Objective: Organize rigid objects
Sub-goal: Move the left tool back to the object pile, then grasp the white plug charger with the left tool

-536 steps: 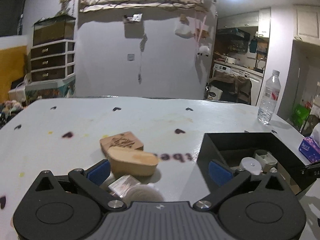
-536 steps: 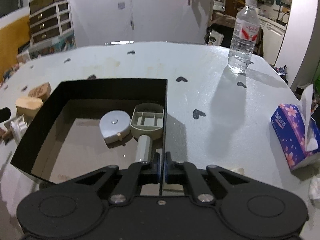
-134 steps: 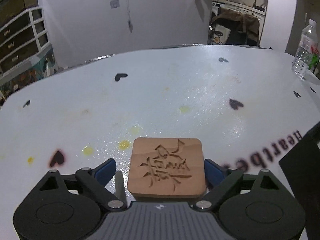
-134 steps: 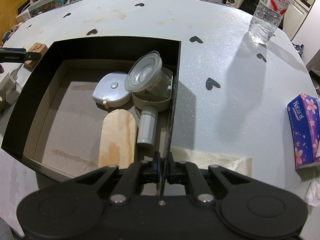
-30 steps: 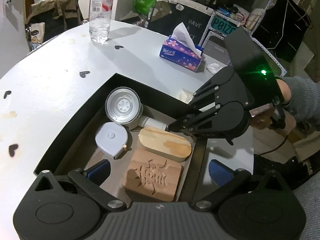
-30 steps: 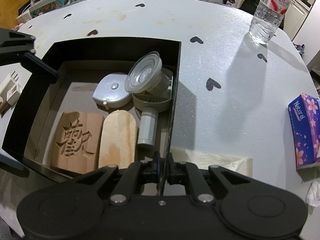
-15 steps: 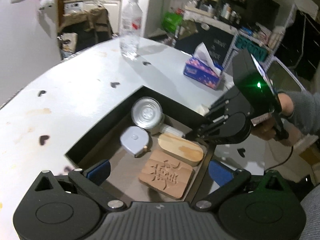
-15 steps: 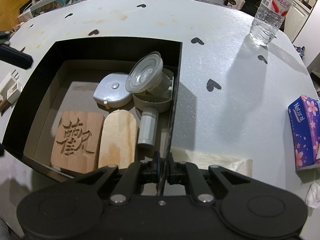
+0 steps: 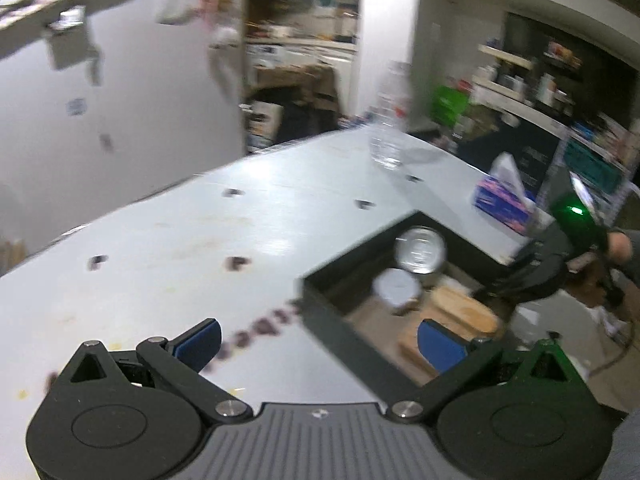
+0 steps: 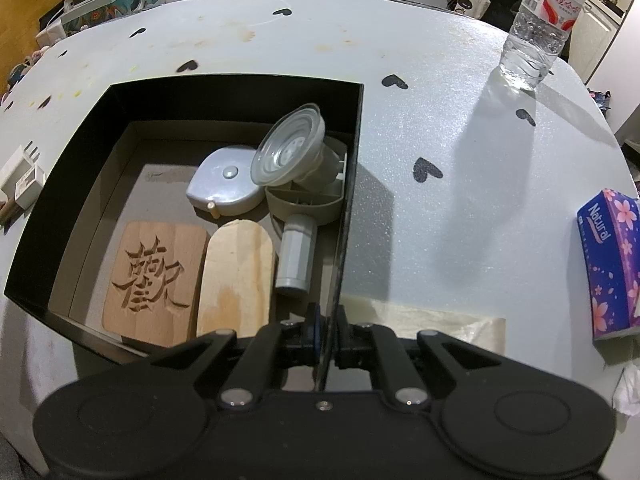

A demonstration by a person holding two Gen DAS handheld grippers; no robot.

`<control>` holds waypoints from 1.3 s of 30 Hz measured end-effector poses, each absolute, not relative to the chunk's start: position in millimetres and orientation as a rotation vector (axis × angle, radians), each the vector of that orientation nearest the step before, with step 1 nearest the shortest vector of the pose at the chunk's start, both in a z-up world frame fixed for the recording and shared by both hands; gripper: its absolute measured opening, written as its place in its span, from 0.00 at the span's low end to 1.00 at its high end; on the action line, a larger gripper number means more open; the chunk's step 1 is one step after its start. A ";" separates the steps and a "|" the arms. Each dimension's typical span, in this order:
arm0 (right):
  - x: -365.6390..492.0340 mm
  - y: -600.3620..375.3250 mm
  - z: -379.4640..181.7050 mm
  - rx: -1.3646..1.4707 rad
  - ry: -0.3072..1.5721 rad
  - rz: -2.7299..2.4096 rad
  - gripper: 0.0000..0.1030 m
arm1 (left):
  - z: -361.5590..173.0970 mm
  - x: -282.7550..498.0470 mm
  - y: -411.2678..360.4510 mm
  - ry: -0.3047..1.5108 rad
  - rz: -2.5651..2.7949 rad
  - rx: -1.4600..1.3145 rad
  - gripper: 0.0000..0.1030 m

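- Right tongs point(image 10: 325, 330): clamped shut on the near right wall of the black box point(image 10: 236, 83), one finger inside, one outside; they steady the box.
- Left tongs point(image 9: 318, 340): spread wide, nothing between the blue pads point(image 9: 199, 338); they hang over the table point(image 9: 180, 232) just left of the box corner. This view is motion-blurred.
- In the box: carved wooden block point(image 10: 154, 278) flat at the near left; rounded wooden slab point(image 10: 237, 276) touching its right side.
- Grey handle point(image 10: 295, 256) lies right of the slab, along the right wall; its tray head point(image 10: 304, 200) carries a clear cup point(image 10: 289, 146), tilted, mouth facing near-left.
- Round grey case point(image 10: 224, 188) sits left of the tray head, behind the block.
- Still outside: white plug point(image 10: 20, 178) on the table just left of the box, prongs pointing away; likely the next pick.
- Axes: slab and handle both run near-to-far, parallel to the right wall; handle's free end points at the right tongs. Carved side of the block faces up.
- Risk: the tilted cup only leans on the tray head; a jolt to the box wall could roll it off.
- Risk: if the right tongs pull or twist, the thin wall bends or the box slides.
- Risk: the plug is small and low; a wide-open grab may skid it, or clip the box's left wall on the way in.
- Water bottle point(image 10: 540, 20) and tissue pack point(image 10: 608, 264) are well apart, no concern.
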State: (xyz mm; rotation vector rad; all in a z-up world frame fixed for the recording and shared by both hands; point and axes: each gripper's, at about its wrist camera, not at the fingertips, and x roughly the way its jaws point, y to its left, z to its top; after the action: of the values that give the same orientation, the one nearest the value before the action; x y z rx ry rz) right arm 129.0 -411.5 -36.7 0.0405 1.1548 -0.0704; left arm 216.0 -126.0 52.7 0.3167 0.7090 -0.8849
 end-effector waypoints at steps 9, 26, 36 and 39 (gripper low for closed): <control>128.3 -411.6 -38.1 0.042 1.150 -0.069 0.08 | 47.9 234.2 -65.4 0.675 -0.624 0.216 1.00; 127.8 -412.1 -37.8 0.046 1.147 -0.069 0.08 | -11.8 242.9 -3.9 0.740 -0.353 0.055 0.99; 128.1 -412.6 -37.4 0.046 1.148 -0.069 0.08 | -35.8 256.6 -26.7 0.800 -0.506 0.236 0.77; 128.4 -413.4 -37.2 0.046 1.149 -0.069 0.08 | -40.8 263.9 -34.1 0.816 -0.520 0.269 0.69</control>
State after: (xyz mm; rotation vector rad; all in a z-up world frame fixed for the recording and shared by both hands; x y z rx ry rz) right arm 128.4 -413.4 -37.2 0.0462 1.1490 -0.0691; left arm 263.9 -34.1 -40.8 0.2688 0.8160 -0.5197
